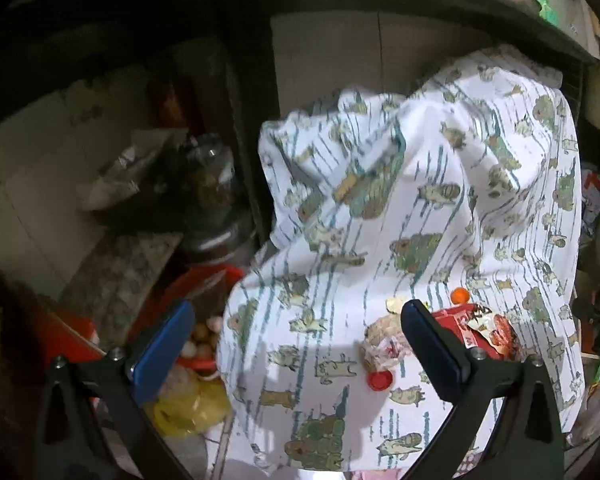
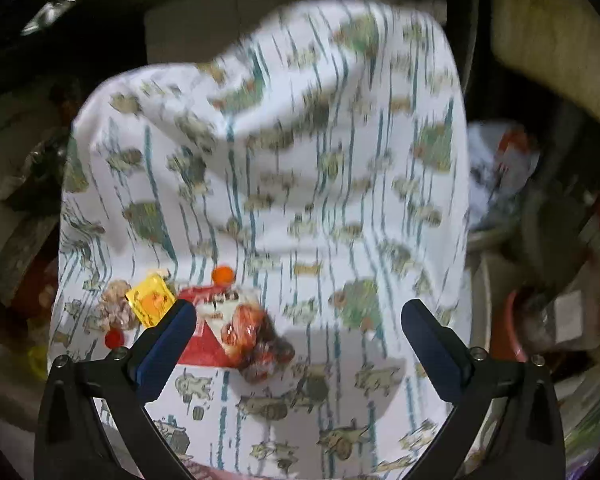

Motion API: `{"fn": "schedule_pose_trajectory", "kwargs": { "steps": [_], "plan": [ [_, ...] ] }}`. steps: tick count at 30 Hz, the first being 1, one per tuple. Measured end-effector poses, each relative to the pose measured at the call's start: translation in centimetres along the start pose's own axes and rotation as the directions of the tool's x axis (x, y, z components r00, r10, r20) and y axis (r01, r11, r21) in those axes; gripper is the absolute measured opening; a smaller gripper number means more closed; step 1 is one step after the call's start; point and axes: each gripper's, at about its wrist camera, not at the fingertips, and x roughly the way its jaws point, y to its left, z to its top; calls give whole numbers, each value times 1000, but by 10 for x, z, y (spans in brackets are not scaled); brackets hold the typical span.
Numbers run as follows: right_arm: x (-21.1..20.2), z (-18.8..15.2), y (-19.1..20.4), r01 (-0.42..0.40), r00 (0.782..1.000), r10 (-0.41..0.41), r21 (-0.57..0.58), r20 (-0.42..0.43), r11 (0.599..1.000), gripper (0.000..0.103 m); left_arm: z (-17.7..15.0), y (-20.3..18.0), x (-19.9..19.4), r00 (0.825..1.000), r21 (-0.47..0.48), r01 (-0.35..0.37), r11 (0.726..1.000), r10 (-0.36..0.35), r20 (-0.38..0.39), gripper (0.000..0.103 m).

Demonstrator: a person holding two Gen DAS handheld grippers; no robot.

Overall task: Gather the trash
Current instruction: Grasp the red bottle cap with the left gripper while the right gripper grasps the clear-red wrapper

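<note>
hovering right gripper (image 2: 298, 334), jaws wide

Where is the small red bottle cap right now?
The small red bottle cap lies on the printed cloth, just below the crumpled paper wad, left of the red packet.

Both wrist views steeply down, sharing patterned cloth (image 1: 420, 208).
</note>
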Motion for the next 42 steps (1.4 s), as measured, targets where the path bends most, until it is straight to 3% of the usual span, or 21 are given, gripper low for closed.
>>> {"fn": "schedule_pose_trajectory", "kwargs": {
  "steps": [7, 10, 17, 22, 24, 27, 29, 33, 35, 37, 38, 42],
  "plan": [
    [25, -2, -20, -43, 992, 55, 100, -114, 994, 103, -3, -3, 8, 997, 1, 47, 999, -46, -64, 103],
    [38, -5, -32, -82, 974, 113, 156, -197, 984, 103, -6, -4, 20, 985, -27, 99, 995, -102, -137, 103],
    [73, -18, -32, -113, 931, 163, 167, -327, 979, 97, -15, -16, 51, 955, -47, 123, 991, -131, -267, 103],
    [104, -32, -11, -197, 874, 265, 201, -406, 960, 97, -20, -13, 70, 920, -132, 153, 979, -190, -342, 103],
    [112, -34, 0, -188, 872, 246, 175, -424, 967, 97, -21, -12, 74, 914, -146, 152, 978, -195, -356, 103],
    [123, -35, 19, -123, 892, 143, 73, -430, 990, 96, -23, -11, 78, 907, -162, 150, 975, -201, -370, 103],
    [131, -36, 32, -95, 900, 86, 1, -427, 995, 88, -23, -10, 80, 904, -166, 146, 975, -200, -379, 103],
    [137, -39, 56, -113, 903, 61, -98, -425, 989, 75, -24, -7, 82, 900, -173, 144, 974, -202, -386, 103],
    [134, -40, 62, -115, 910, 53, -128, -411, 985, 49, -22, -6, 82, 901, -174, 147, 974, -204, -383, 103],
    [128, -39, 66, -122, 917, 55, -145, -396, 982, 32, -21, -5, 81, 903, -172, 148, 974, -204, -378, 103],
    [123, -39, 67, -125, 921, 55, -158, -386, 979, 8, -20, -5, 80, 904, -169, 151, 974, -205, -375, 103],
    [104, -37, 63, -161, 930, 106, -132, -353, 978, 5, -18, -10, 81, 901, -158, 165, 974, -214, -376, 103]
  ]
}}
